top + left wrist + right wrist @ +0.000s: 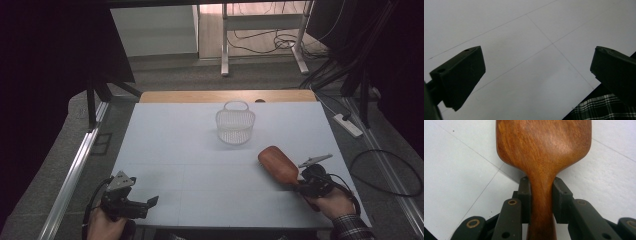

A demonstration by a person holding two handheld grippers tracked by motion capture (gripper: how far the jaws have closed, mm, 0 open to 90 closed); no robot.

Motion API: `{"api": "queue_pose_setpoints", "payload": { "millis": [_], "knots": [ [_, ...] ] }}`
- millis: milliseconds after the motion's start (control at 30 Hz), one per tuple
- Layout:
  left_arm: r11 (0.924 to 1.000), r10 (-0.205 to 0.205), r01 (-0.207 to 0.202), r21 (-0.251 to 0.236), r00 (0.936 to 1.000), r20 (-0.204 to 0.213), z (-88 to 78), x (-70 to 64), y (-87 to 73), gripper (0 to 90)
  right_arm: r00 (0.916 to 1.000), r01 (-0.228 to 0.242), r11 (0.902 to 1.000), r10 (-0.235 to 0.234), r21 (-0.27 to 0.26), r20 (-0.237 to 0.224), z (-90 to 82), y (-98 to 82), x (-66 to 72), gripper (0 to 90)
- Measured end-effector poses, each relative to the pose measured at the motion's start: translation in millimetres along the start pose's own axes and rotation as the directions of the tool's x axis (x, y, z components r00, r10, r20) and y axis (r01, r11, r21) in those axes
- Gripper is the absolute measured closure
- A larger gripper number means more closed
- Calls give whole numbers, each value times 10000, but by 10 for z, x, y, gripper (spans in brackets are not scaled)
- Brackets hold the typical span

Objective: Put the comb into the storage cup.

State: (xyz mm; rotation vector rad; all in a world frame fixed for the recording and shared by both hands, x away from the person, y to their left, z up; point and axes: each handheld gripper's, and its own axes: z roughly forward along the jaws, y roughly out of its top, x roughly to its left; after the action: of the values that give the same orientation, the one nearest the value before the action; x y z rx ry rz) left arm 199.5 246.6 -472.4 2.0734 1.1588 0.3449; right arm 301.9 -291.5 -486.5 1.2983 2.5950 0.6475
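My right tongs (541, 195) clamped on wooden paddle (278, 164) neck for control | my left tongs (537, 75) apart, idle | basket (235, 126) likely destination

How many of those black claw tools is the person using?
2. The left gripper sits open at the near left corner of the table; the right gripper, near right, is shut on a wooden spatula.

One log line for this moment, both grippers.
right gripper: shut on wooden spatula handle | left gripper: open, empty | basket: mid-table, apart
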Motion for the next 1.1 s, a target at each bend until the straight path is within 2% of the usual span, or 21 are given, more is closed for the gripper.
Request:
{"api": "queue_pose_setpoints", "payload": {
  "millis": [33, 67, 333, 367, 533, 633, 767, 800, 1100],
  "knots": [
    [10000, 5, -5, -27, 9997, 227, 16, -5, 18, 0, 10000, -1, 9999, 1, -116, -2, -13, 1, 3, 720],
    [10000, 5, -5, -27, 9997, 227, 16, -5, 18, 0, 10000, -1, 9999, 1, -116, -2, -13, 1, 3, 720],
    [9996, 157, -132, -256, 9949, 997, 101, -18, 115, 0, 9997, 241, 9968, -247, -768, -73, -94, 23, 54, 720],
    [9994, 269, -247, -224, 9939, 1073, 120, -21, 134, 0, 9996, 258, 9961, -265, -839, -68, -105, 23, 59, 720],
    [9989, 349, -307, -357, 9916, 1243, 151, -24, 201, 0, 9995, 300, 9928, -313, -1158, -94, -151, 30, 80, 720],
    [9980, 415, -343, -531, 9892, 1403, 166, -16, 276, 0, 9992, 365, 9872, -390, -1550, -131, -202, 44, 108, 719],
    [9970, 487, -389, -662, 9871, 1525, 191, -27, 355, 0, 9990, 364, 9826, -403, -1820, -177, -238, 54, 130, 720],
    [9965, 520, -406, -734, 9858, 1596, 203, -33, 391, 0, 9987, 327, 9805, -397, -1937, -324, -259, 60, 133, 720],
    [9942, 739, -575, -908, 9791, 1894, 309, -91, 599, 0, 9984, 446, 9689, -520, -2433, -241, -320, 77, 186, 720]
  ]
}}
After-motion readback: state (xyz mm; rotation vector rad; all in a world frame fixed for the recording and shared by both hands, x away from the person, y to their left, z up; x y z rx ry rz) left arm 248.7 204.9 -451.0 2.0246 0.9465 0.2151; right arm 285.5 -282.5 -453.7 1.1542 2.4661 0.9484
